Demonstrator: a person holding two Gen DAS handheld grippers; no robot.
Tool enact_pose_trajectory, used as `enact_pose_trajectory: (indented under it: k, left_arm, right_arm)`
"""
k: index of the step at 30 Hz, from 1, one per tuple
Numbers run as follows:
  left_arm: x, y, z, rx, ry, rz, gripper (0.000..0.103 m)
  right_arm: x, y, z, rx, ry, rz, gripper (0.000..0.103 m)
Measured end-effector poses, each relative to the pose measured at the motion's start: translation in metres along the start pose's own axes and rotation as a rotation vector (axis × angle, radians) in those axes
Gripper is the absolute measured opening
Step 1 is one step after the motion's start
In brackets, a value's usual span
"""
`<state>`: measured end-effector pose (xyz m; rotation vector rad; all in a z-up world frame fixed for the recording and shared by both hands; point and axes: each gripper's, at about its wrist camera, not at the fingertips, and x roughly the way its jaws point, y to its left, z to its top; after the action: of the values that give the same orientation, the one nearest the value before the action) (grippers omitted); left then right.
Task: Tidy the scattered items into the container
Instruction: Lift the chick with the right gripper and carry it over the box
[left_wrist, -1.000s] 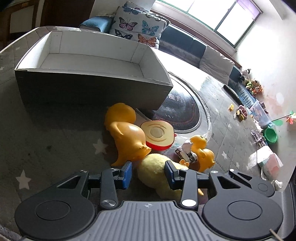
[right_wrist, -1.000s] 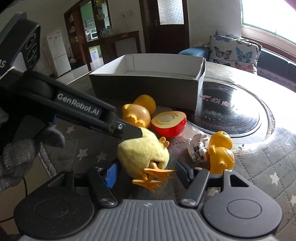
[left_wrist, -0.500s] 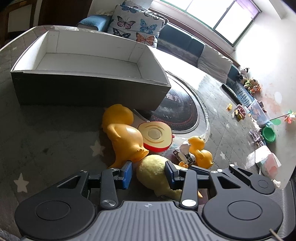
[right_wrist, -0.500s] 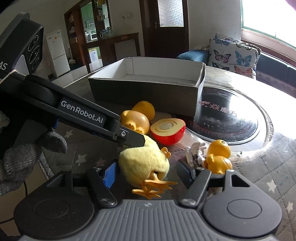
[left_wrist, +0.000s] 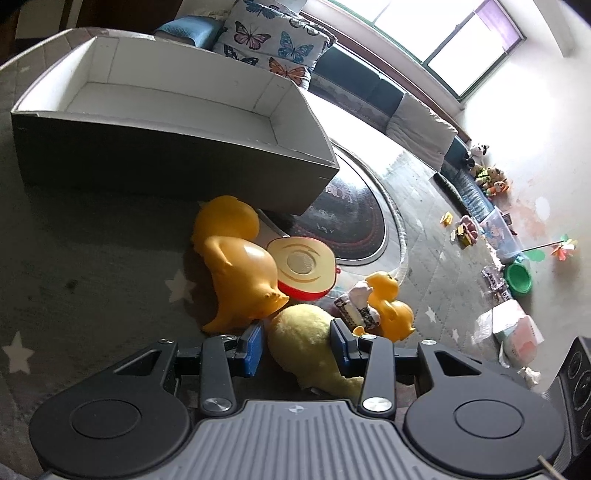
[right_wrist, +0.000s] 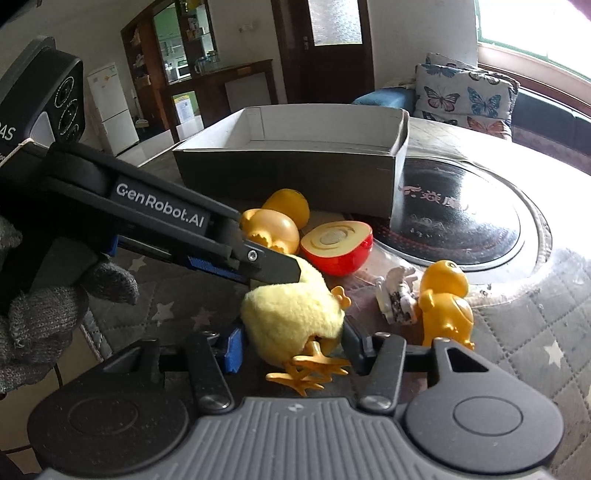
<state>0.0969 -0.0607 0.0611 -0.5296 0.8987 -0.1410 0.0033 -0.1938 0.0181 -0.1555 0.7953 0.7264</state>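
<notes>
A yellow plush chick (left_wrist: 310, 343) (right_wrist: 291, 317) lies on the table between the jaws of both grippers. My left gripper (left_wrist: 297, 343) is open around its body, the pads close to its sides. My right gripper (right_wrist: 291, 349) is open around its rear, above its orange feet (right_wrist: 310, 371). The left gripper's finger (right_wrist: 258, 262) reaches over the chick in the right wrist view. The empty grey cardboard box (left_wrist: 177, 162) (right_wrist: 295, 166) stands behind the toys.
A large orange duck (left_wrist: 236, 269) (right_wrist: 269, 230), a red apple half (left_wrist: 306, 266) (right_wrist: 338, 243), a small orange duck (left_wrist: 391, 306) (right_wrist: 447, 302) and a small white toy (left_wrist: 354, 306) (right_wrist: 397, 299) lie near the chick. A dark round plate (right_wrist: 461, 214) sits right of the box.
Both grippers have closed in a little on the plush chick. The jaw gaps look much the same. The toys have not moved.
</notes>
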Motion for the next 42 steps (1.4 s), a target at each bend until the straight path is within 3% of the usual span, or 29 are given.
enact_pose_trajectory:
  k: [13,23,28,34,42]
  left_arm:
    - [0.052,0.003,0.074,0.013,-0.022,-0.084,0.038]
    - [0.042,-0.004,0.156,0.056,-0.167,-0.083,0.038]
    - [0.045,-0.011,0.197,0.066,-0.211,-0.06,0.038]
    - [0.068,0.0,0.242,0.012,-0.205,-0.054,0.038]
    - [0.108,0.021,0.268,-0.046,-0.162,-0.021,0.034]
  right_arm:
    - [-0.01,-0.005,0.007,0.023,-0.032,-0.011,0.051]
    - [-0.009,-0.014,0.065,-0.03,-0.156,-0.038,0.051]
    - [0.013,-0.021,0.103,-0.069,-0.191,-0.048,0.051]
    - [0.05,-0.034,0.134,-0.073,-0.191,-0.048,0.051]
    - [0.091,-0.044,0.149,-0.071,-0.17,-0.036,0.051]
